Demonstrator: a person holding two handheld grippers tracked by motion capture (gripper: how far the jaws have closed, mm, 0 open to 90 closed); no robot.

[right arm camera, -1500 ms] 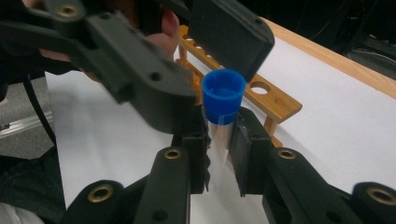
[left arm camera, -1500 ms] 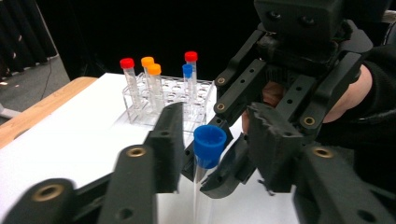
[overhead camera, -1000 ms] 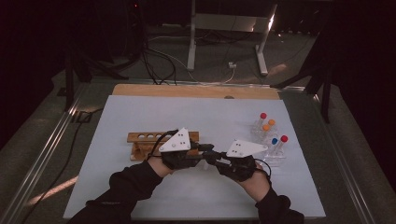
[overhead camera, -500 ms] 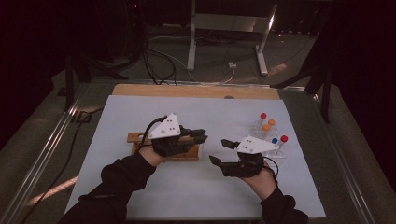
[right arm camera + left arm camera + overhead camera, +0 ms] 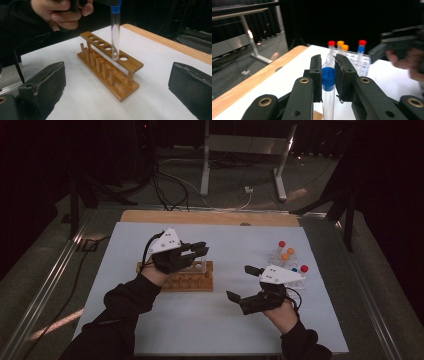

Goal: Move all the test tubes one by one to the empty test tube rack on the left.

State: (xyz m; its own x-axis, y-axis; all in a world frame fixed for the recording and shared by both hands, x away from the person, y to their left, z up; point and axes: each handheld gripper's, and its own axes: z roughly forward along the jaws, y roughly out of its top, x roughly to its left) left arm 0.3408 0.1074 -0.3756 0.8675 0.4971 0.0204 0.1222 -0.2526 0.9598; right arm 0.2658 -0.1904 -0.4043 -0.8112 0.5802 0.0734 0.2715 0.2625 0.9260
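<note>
A: The left hand-held gripper is clamped on the blue-capped test tube, pinching it right at the cap. The tube hangs upright over the wooden rack, its rounded bottom just above the upper bar, near the end hole.

B: And the right hand-held gripper?

A: Spread wide, holding nothing, hovering over the white surface between the rack and the clear tray of capped tubes.

B: So what could go wrong from here?

A: Mostly alignment, I think. In the right gripper view the tip looks slightly off the hole's centre. If it comes down like that, the glass would likely land on the wood and either stop or skid sideways.

B: Would the grip survive that?

A: Doubtful. The pads only hold the cap, so a push from below could tilt the tube between them or pop the cap loose.

B: Anything else?

A: The rack isn't held. A sideways shove from a tilted tube may slide or tip it. Letting go before the bottom seats could let the tube drop hard.
</note>
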